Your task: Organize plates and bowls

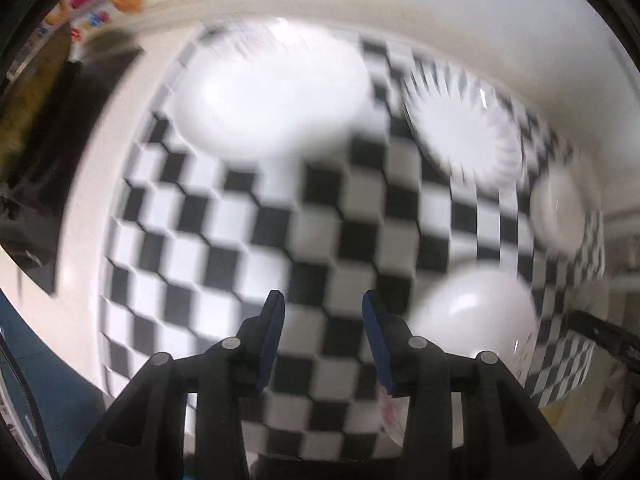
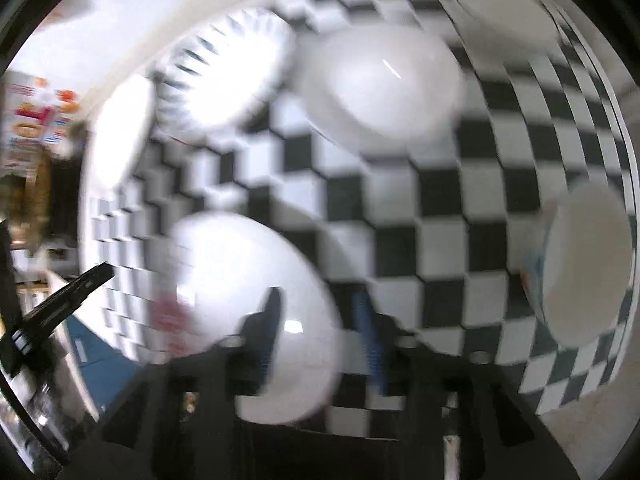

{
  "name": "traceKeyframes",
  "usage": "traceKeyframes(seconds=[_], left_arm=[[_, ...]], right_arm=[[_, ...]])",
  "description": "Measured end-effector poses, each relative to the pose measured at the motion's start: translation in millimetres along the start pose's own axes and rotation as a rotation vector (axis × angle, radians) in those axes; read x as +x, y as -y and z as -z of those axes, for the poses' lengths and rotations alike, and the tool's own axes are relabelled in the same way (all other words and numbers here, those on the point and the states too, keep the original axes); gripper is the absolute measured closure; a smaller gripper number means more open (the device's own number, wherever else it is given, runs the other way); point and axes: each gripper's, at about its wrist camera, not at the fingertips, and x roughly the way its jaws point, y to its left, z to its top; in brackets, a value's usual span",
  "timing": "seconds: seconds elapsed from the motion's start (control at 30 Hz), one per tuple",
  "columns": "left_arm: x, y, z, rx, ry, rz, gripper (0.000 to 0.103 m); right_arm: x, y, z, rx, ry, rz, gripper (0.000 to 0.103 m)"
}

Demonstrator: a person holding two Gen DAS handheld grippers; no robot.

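The left gripper (image 1: 323, 304) was found with jaws apart and empty above the checkered tabletop (image 1: 224, 240). The right gripper (image 2: 316, 300) stood likewise parted, nothing clamped, over a white bowl (image 2: 248, 304). A ribbed plate (image 2: 224, 76) lay beyond. The crockery was judged rigid, glossy, slippery and breakable; a rim grasp is advised.

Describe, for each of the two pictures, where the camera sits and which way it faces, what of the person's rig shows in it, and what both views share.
Left wrist: mounted behind the left tool, facing steeply down at the checkered cloth; its open, empty fingers show.
Right wrist: mounted behind the right tool, facing down over a white bowl; its open fingers show, gripping nothing.
Shared: the checkered cloth and the striped-rim plate.
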Motion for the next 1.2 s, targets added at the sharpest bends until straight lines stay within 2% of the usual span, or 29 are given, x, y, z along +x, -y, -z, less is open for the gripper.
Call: traceKeyframes(seconds=[0.03, 0.1, 0.17, 0.27, 0.37, 0.43, 0.6, 0.7, 0.77, 0.9, 0.97, 1.03, 1.2], left_arm=[[-7, -12, -12, 0.0, 0.024, 0.001, 0.059], [-13, -29, -31, 0.005, 0.06, -0.011, 0.053], [-10, -57, -59, -0.006, 0.086, -0.039, 0.053], [14, -86, -95, -0.047, 0.059, -0.04, 0.053], [40, -113, -121, -0.102, 0.005, -0.016, 0.053], [61, -126, -130, -0.14, -0.031, 0.022, 0.053], [96, -146, -143, -0.203, -0.101, 0.092, 0.053], [106, -147, -148, -0.198, -0.114, 0.11, 0.054], [112, -143, -151, -0.184, -0.128, 0.12, 0.055], [119, -135, -156, -0.151, -0.116, 0.098, 0.069], [121, -134, -158, -0.15, -0.108, 0.092, 0.069], [124, -133, -160, -0.152, -0.101, 0.09, 0.069], [121, -136, -164, -0.136, -0.086, 0.087, 0.07]], right_arm=[[-8, -16, -8, -0.017, 0.021, -0.057, 0.035], [-11, -45, -25, -0.044, 0.037, -0.147, 0.025], [-5, -83, -49, -0.088, 0.024, -0.199, 0.025], [16, -149, -100, -0.201, 0.011, -0.236, 0.025], [54, -208, -160, -0.296, -0.038, -0.182, 0.025], [77, -229, -191, -0.326, -0.082, -0.147, 0.025], [137, -254, -248, -0.342, -0.176, -0.044, 0.027], [161, -257, -262, -0.318, -0.221, -0.041, 0.032], [176, -258, -265, -0.305, -0.258, -0.051, 0.04], [195, -261, -257, -0.312, -0.311, -0.032, 0.064], [195, -259, -253, -0.327, -0.293, -0.007, 0.066], [194, -262, -251, -0.34, -0.276, 0.022, 0.078], [190, -260, -241, -0.336, -0.263, 0.028, 0.079]])
